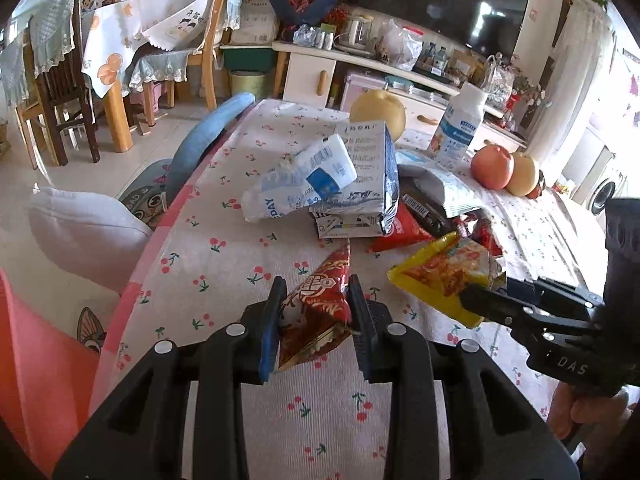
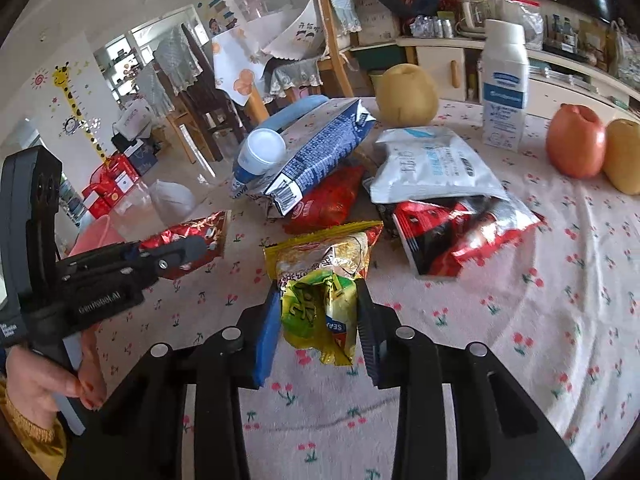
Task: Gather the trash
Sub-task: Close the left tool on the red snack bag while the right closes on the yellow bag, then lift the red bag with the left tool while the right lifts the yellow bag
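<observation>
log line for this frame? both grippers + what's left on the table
left gripper: shut on red wrapper | right gripper: shut on yellow wrapper | remaining: blue-white bags, red packets

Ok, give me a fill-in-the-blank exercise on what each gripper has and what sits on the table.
1. The left gripper is shut on a crumpled wrapper that is mostly ____ with gold print.
2. The right gripper is shut on a snack packet whose top edge is ____.
3. The white bottle on the cherry-print tablecloth stands ____.
4. Right of that bottle sits a red ____ beside a yellow fruit.

Missing words: red; yellow; upright; apple
</observation>
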The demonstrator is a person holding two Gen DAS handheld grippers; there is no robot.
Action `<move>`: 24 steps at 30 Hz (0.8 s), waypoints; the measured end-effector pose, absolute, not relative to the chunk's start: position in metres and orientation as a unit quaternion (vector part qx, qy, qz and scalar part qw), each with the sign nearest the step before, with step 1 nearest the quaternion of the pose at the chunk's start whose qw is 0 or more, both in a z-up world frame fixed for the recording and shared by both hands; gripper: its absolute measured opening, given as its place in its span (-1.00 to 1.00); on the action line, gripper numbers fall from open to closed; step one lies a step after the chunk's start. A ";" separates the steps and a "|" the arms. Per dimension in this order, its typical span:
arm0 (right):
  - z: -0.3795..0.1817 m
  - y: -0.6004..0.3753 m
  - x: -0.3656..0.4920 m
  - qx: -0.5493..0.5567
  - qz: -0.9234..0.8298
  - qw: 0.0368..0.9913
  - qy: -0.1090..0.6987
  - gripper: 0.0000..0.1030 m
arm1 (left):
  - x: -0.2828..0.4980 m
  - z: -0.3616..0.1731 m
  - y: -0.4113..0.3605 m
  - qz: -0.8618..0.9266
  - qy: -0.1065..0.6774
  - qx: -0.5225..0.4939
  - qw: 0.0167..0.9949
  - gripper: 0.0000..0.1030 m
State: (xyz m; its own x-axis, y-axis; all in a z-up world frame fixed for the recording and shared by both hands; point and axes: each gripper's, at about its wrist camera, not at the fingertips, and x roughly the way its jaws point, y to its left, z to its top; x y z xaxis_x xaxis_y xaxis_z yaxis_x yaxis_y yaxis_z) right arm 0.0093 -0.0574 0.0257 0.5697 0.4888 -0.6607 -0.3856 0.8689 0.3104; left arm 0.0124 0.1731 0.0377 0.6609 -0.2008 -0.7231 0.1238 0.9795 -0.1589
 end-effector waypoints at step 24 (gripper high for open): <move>0.047 -0.062 -0.068 0.087 0.220 0.895 0.378 -0.30 | -0.025 0.030 0.177 -0.163 0.454 -0.010 0.876 0.56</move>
State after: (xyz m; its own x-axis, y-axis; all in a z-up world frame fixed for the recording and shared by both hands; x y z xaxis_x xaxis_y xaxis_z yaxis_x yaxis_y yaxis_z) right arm -0.0681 -0.0615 0.0470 0.6176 0.4599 -0.6380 -0.3292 0.8879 0.3214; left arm -0.0253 0.1771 0.0305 0.5349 -0.2939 -0.7921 0.2759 0.9469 -0.1650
